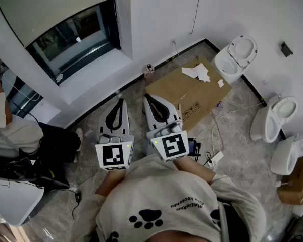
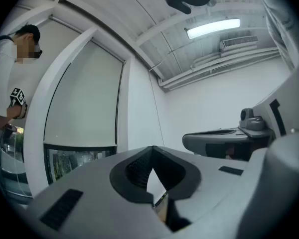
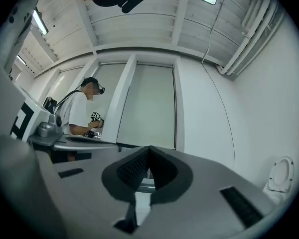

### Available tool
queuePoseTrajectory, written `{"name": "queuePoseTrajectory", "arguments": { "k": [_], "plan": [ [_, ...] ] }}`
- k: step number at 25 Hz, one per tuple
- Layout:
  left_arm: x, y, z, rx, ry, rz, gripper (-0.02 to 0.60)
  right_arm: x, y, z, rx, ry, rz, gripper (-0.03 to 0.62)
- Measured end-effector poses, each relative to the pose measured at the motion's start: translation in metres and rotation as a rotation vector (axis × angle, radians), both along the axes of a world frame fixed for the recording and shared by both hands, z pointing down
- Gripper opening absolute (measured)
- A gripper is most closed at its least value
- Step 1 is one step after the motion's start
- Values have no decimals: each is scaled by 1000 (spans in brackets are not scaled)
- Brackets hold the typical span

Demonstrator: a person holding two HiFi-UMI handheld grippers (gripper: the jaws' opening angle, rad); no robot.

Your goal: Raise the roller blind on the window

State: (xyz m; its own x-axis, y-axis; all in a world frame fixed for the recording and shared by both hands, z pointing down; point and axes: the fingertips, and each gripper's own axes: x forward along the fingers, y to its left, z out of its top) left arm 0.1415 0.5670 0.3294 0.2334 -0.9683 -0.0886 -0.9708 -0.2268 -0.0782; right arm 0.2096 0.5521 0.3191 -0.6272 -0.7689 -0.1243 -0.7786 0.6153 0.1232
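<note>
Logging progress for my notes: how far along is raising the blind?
Done: nothing visible; the roller blind covers most of the window, only its bottom strip bare. In hand: nothing; left gripper and right gripper have shut, empty fingers, short of the window. Left: the whole raise.

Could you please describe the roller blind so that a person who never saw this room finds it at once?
Start at the big white wall and go left in the head view to the dark-framed window set into it. The pale beige fabric roller blind covers the window's upper part. Unlike the shiny strip of glass below it, it is flat, matt and plain.
</note>
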Motion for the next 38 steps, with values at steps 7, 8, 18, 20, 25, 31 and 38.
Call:
{"name": "queuePoseTrajectory", "arguments": {
  "k": [7,8,18,20,25,31,38],
  "plan": [
    [-11,-18,9,-15,12,0,8,-12,-24,5,-6,-7,-2,8],
    [-12,-22,9,-17,11,2,9,-14,-29,6,-7,-10,-2,9],
    [-29,-91,12,-29,15,11,8,-35,-101,9,-16,-31,-19,9],
    [-32,-110,13,-33,19,8,9,-39,-120,11,-22,-24,-25,9],
    [-37,-168,7,-34,15,5,8,-50,-178,2,-13,-43,-49,9],
    [-46,-231,-4,-32,14,-21,9,-62,-246,-2,-49,-43,-75,9],
    [-56,-293,-6,-26,25,-44,9,-71,-309,-4,-38,-59,-110,9]
  ]
}}
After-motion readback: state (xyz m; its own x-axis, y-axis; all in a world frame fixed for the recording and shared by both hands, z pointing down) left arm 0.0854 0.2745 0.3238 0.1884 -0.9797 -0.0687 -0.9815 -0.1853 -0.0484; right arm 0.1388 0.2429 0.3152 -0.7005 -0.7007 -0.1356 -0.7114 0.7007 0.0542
